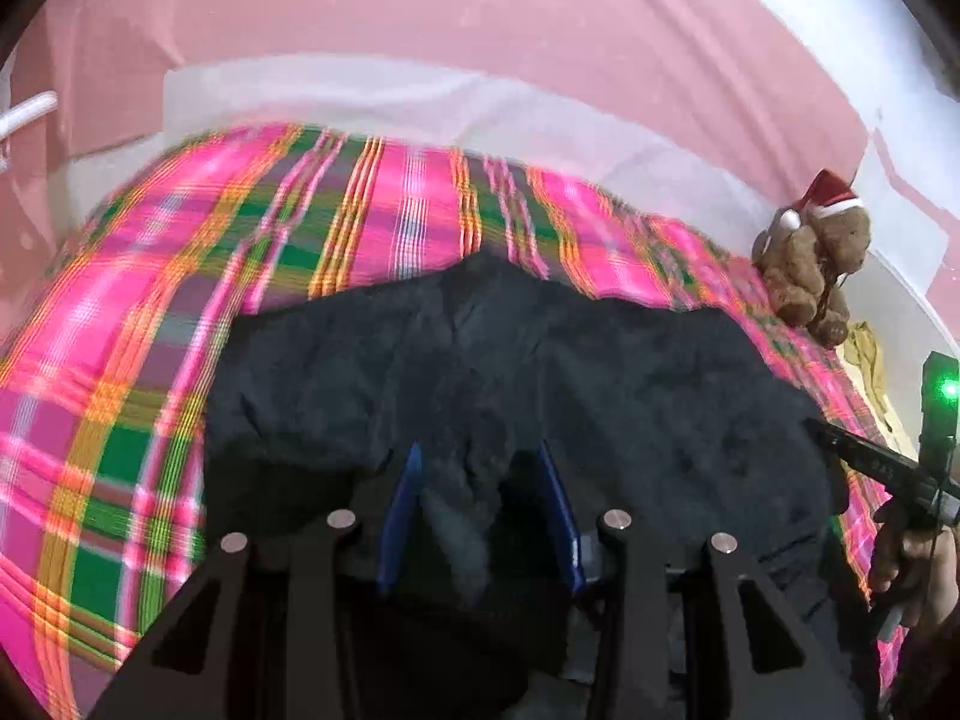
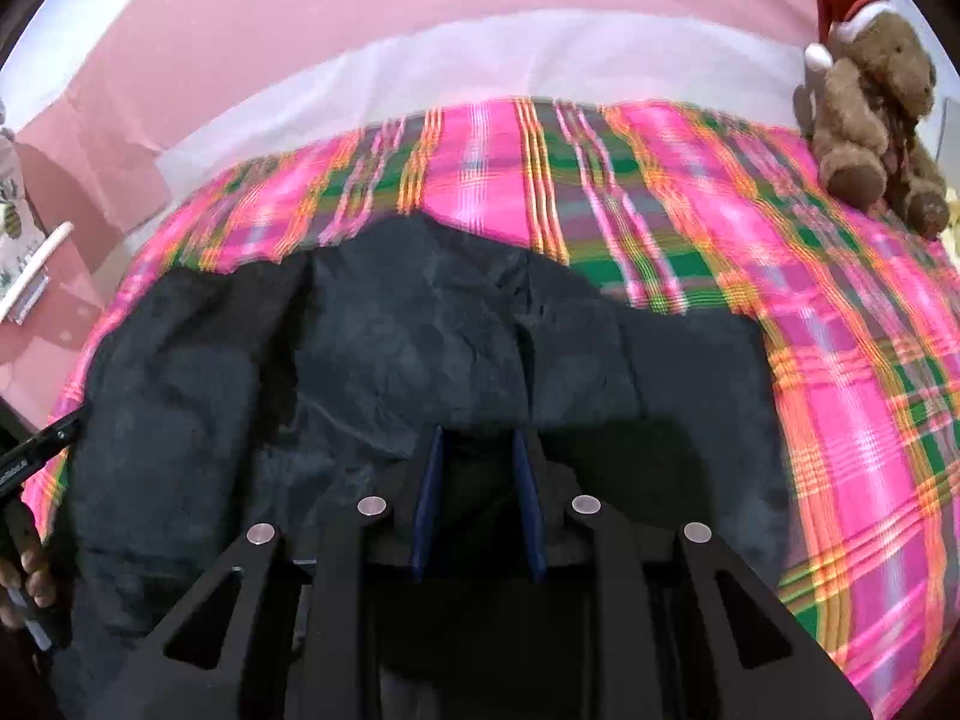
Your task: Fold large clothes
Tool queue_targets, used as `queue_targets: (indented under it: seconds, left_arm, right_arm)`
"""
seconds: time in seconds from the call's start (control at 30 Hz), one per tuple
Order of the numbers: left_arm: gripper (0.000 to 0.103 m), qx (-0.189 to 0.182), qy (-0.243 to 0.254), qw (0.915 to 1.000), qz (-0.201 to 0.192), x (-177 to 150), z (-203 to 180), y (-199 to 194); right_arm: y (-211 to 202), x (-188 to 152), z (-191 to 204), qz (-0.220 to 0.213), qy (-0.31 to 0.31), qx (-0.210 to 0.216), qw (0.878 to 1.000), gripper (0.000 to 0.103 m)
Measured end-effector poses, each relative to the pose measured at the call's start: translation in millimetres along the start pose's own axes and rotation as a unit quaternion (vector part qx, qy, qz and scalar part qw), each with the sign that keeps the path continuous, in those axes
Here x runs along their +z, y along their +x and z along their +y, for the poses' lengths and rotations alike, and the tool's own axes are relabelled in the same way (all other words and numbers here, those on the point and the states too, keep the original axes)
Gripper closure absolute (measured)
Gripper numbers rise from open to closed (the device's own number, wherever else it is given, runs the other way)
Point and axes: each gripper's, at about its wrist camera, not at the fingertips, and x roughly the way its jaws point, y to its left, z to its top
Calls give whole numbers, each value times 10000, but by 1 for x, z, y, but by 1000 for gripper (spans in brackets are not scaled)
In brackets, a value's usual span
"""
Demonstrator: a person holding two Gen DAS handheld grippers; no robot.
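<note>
A large dark grey garment [image 1: 540, 372] lies spread on a pink plaid bedspread [image 1: 150, 312]; it also shows in the right wrist view [image 2: 420, 348]. My left gripper [image 1: 480, 468] has its blue-lined fingers [image 1: 405, 498] apart with a fold of the dark cloth bunched between them near the garment's near edge. My right gripper [image 2: 477, 456] has its fingers [image 2: 429, 480] narrowly apart over the garment's near edge, with dark cloth between them. Whether either grips the cloth is unclear. The right gripper's body shows at the left wrist view's right edge [image 1: 888, 468].
A brown teddy bear with a Santa hat [image 2: 870, 102] sits on the bedspread's far right corner, also in the left wrist view [image 1: 816, 264]. A pink wall [image 2: 360, 12] and white mattress edge [image 2: 420, 72] lie beyond. The plaid bedspread [image 2: 840, 390] extends right.
</note>
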Motion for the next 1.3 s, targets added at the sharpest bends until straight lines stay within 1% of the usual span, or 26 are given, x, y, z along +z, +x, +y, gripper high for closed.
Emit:
queue_targets:
  seconds: [0.1,0.17,0.23,0.27,0.33,0.37,0.43,0.47,0.53,0.6,0.63,0.67,0.73,0.77,0.83,0.9,0.93,1.0,1.03,1.07,1.13,1.2,1.27,1.3]
  left_arm:
    - [60,79,135,9996,-224,18,-4,-1]
    - [60,150,91,9997,-159,25,-2,13]
    - [60,302,-14,9995,98,20,7,35]
    - [60,295,-69,9994,171,15,11,43]
    - [59,193,-116,9996,150,4,17,50]
    - [59,175,-89,9997,108,0,16,50]
    - [59,238,40,9997,76,-3,12,50]
    - [59,255,58,9996,84,-3,11,49]
    - [59,247,-5,9996,127,-1,12,44]
    - [59,227,-65,9997,75,0,11,29]
    - [59,180,-39,9998,-28,-1,9,17]
    - [59,136,7,9998,-135,-3,5,6]
    - [59,-20,40,9996,-294,-9,-2,-13]
    - [59,-167,38,9993,-319,-14,-7,-20]
    - [60,-341,125,9990,-253,-24,-19,-23]
    - [59,-324,321,9989,-93,-34,-31,-12]
    - [59,-258,346,9991,59,-38,-33,-2]
    - [59,-265,203,9991,249,-43,-29,14]
    - [59,-290,159,9991,256,-42,-29,14]
    - [59,-285,160,9991,258,-41,-29,11]
    - [60,-285,166,9992,227,-40,-30,-2]
    - [60,-425,241,9987,120,-42,-34,-21]
    - [60,-446,377,9983,66,-48,-41,-33]
    - [60,-508,368,9980,105,-52,-43,-35]
  right_arm:
    - [-22,17,7,-361,5,154,9992,77]
    - [-23,28,16,-440,-110,216,9987,77]
    - [-12,33,24,-332,-273,141,9990,77]
    - [2,32,25,-167,-330,41,9993,77]
    - [29,25,17,185,-314,-130,9993,76]
    - [40,19,9,278,-228,-22,9994,74]
    - [46,8,-1,172,-94,151,9997,74]
    - [46,6,-1,138,-99,138,9998,74]
    - [44,7,2,147,-126,49,9998,74]
    - [30,12,5,196,-48,-12,9998,73]
    - [19,14,7,114,-40,-24,9999,72]
    - [3,16,9,-64,-55,12,10000,72]
    - [-26,13,14,-391,-2,254,9989,72]
    - [-38,10,20,-490,-2,410,9980,72]
    - [-52,0,36,-583,-118,692,9958,72]
    - [-48,-12,55,-425,-319,936,9942,72]
    - [-41,-17,62,-312,-403,968,9940,72]
    - [-11,-26,71,77,-533,829,9951,72]
    - [1,-29,70,206,-520,799,9952,72]
    - [5,-30,68,225,-495,821,9951,72]
    - [-2,-29,65,185,-421,820,9956,72]
    - [-18,-30,66,97,-393,802,9960,72]
    - [-36,-35,68,-39,-418,953,9946,72]
    - [-43,-40,71,-79,-432,995,9941,72]
